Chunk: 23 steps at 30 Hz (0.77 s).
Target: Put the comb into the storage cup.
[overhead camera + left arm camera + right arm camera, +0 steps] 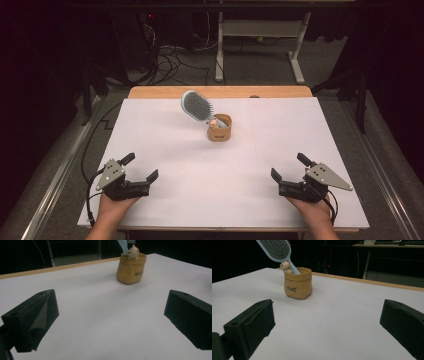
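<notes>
A small tan bag-shaped holder [220, 128] stands on the white table [165, 145] past its middle, with a little bear figure [213, 122] on its rim. A light blue hairbrush [196, 105] stands in it, handle down, head leaning back and left. The same holder [130, 268] shows in the left gripper view and the holder [298, 283] with the brush [276, 250] in the right gripper view. My left gripper [142, 169] rests open at the near left, my right gripper [289, 168] open at the near right. Both are empty and well short of the holder.
The table's wooden far edge [220, 92] runs behind the holder. Beyond it are a white desk frame [260, 30] and cables on the floor [170, 60]. A metal rail [55, 180] runs along the table's left side.
</notes>
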{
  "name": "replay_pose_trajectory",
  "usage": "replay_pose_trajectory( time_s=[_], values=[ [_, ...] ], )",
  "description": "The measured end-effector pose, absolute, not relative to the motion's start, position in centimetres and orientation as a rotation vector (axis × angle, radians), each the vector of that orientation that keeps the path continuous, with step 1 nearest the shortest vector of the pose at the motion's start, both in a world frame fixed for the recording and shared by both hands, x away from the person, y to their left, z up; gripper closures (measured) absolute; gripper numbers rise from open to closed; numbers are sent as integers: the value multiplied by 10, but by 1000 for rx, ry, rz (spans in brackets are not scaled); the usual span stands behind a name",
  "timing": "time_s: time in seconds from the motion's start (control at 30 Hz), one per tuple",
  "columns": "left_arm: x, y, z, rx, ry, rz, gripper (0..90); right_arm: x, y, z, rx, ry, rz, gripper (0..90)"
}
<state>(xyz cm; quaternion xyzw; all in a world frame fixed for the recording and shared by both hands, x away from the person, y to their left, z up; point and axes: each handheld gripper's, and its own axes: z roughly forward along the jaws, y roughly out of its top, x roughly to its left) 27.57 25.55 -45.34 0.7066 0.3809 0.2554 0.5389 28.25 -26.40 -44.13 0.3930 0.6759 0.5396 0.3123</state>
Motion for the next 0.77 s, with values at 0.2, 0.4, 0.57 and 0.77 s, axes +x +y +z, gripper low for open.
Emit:
replay_pose_trajectory(
  time_s=[0.2, 0.4, 0.57, 0.77],
  values=[
    [274, 263, -452, 1665, 918, 602, 4, 279, -266, -442, 1044, 1780, 1414, 0],
    [274, 260, -454, 1696, 899, 608, 4, 277, -272, -443, 1066, 1761, 1413, 0],
    [273, 258, -452, 1691, 883, 613, 4, 278, -271, -443, 1058, 1768, 1412, 0],
    [272, 258, -452, 1686, 877, 606, 4, 279, -271, -442, 1045, 1771, 1413, 0]
  ],
)
